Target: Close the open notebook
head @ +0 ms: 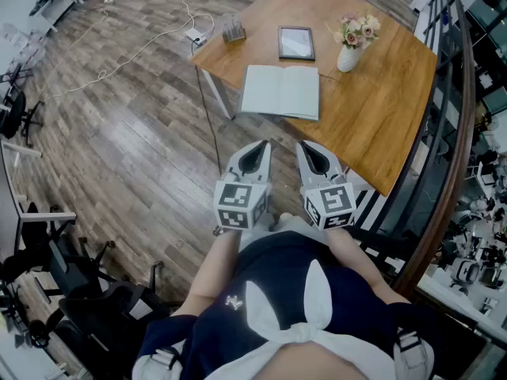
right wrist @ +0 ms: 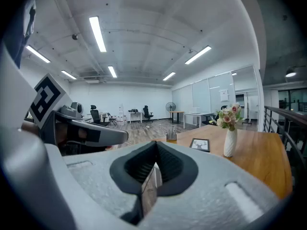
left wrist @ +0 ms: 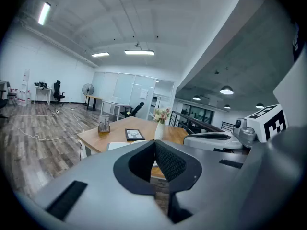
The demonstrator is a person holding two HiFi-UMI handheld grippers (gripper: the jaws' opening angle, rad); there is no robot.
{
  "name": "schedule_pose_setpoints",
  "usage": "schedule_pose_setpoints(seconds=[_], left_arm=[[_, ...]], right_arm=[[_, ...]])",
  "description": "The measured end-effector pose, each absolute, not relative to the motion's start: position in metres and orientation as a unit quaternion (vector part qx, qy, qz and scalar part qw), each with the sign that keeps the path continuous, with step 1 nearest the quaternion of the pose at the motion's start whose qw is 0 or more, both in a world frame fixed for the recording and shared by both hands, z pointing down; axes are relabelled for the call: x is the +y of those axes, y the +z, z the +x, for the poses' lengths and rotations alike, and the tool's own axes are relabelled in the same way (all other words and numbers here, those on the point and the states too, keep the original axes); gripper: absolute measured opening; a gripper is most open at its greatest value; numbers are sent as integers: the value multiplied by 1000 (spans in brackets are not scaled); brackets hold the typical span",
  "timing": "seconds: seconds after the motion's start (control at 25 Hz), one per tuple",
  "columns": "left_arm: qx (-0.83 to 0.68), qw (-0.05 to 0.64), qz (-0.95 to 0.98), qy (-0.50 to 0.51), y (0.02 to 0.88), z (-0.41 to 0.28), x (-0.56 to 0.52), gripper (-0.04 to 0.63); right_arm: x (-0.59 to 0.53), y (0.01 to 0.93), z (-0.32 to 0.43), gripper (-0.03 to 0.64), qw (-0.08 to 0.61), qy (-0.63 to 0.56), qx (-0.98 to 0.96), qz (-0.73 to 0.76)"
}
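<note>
The open notebook (head: 281, 92) lies flat with white pages up near the front edge of the wooden table (head: 372, 109). In the left gripper view only a strip of the notebook (left wrist: 116, 145) shows past the jaws. Both grippers hang side by side close to the person's body, short of the table and apart from the notebook. The left gripper (head: 262, 144) (left wrist: 155, 142) is shut with nothing between its pads. The right gripper (head: 304, 144) (right wrist: 155, 143) also has its tips together and holds nothing.
On the table behind the notebook stand a framed picture (head: 296, 43), a white vase of flowers (head: 351, 47) and a small pen holder (head: 233, 30). A railing (head: 455, 133) runs along the right. A white cable (head: 135, 50) trails over the wood floor; office chairs (head: 71, 267) stand lower left.
</note>
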State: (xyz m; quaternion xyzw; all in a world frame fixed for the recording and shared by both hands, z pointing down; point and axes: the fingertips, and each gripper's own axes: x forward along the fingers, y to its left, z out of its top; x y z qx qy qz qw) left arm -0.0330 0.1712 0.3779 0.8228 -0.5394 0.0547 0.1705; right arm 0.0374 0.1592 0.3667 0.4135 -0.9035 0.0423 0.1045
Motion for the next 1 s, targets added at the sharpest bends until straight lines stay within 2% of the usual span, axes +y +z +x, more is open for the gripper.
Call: schedule_pose_setpoints(seconds=[0.52,1.0], left_arm=[[-527,186,827,67,399,-77,160,18],[-503,201,838,67,416,-79,120,18]], right_arm=[[152,383,5,-3,110,45,-888,444],[123,400,5,-3,124,63,-875,463]])
